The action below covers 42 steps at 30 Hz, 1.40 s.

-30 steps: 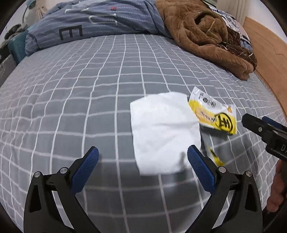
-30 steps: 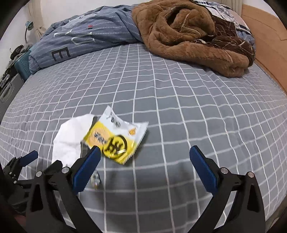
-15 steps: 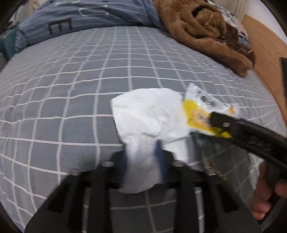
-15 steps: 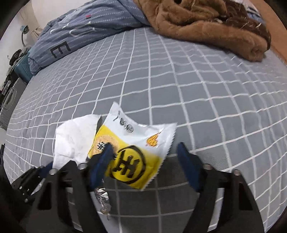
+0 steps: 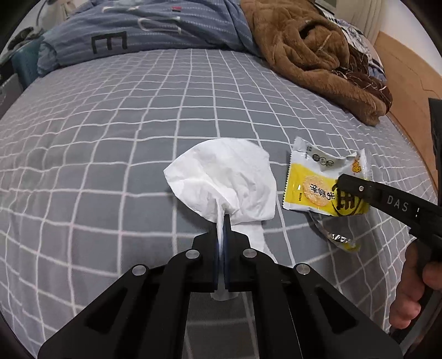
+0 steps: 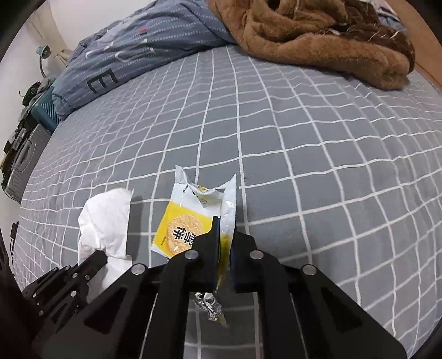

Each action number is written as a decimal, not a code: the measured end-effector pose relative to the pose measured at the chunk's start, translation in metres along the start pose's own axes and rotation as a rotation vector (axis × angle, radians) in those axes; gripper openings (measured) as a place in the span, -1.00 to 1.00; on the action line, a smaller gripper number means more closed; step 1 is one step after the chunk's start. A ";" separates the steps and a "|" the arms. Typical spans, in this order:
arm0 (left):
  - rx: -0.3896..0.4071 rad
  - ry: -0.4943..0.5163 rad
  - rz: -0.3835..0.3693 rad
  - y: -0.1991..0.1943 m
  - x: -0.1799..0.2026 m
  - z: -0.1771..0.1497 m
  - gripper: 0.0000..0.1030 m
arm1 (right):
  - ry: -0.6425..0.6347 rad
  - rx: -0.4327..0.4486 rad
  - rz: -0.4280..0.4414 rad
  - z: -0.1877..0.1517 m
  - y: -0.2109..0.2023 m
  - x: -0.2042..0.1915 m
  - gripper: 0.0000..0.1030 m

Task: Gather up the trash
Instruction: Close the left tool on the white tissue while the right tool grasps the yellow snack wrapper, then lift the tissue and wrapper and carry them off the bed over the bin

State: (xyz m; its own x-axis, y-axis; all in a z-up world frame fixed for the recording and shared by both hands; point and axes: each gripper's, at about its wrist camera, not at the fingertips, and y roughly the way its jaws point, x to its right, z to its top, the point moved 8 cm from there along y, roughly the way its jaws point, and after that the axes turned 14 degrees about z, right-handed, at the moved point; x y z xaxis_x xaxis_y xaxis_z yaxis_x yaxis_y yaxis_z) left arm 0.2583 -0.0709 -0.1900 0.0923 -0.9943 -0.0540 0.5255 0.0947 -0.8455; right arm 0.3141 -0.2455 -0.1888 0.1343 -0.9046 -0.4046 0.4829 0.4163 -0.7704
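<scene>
Across the bed [image 5: 116, 143], the grey checked sheet fills both of my views, with the blue striped duvet [image 5: 154, 24] bunched along the far edge and the brown fleece blanket [image 5: 309, 52] heaped toward the far right corner. Neither has shifted over the last second.

What has changed is nearer to me. A second ago both tools stood wide open above the trash, which lay flat on the sheet near the bed's near edge. Now my left tool [image 5: 223, 221] has clamped fully onto the white tissue [image 5: 229, 179]: the blue pads are pressed together with a strip of paper pinched between them, and the tissue is drawn up into a crumpled bunch instead of a flat square. Its lower tail trails past the tool toward me.

Just to the tissue's right, my right tool [image 6: 223, 229] has closed on the yellow snack wrapper [image 6: 190, 218], gripping its near right part between the pads; the wrapper is creased and its far end stands up off the sheet. From the left wrist view the wrapper sits close beside the tissue, not touching it.

A small torn foil scrap [image 6: 210, 306] lies on the sheet below the wrapper, right by my right tool.
</scene>
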 end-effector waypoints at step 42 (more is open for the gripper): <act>0.064 -0.029 0.034 -0.151 -0.044 -0.079 -0.97 | -0.050 0.084 0.038 -0.104 -0.144 -0.070 -0.93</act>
State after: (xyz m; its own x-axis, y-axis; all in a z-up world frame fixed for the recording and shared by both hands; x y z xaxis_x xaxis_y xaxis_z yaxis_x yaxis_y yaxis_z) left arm 0.1086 -0.0452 -0.1018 0.1351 -0.9886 -0.0662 0.5747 0.1326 -0.8075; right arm 0.1456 -0.2326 -0.1007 0.1955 -0.8926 -0.4062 0.5476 0.4430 -0.7098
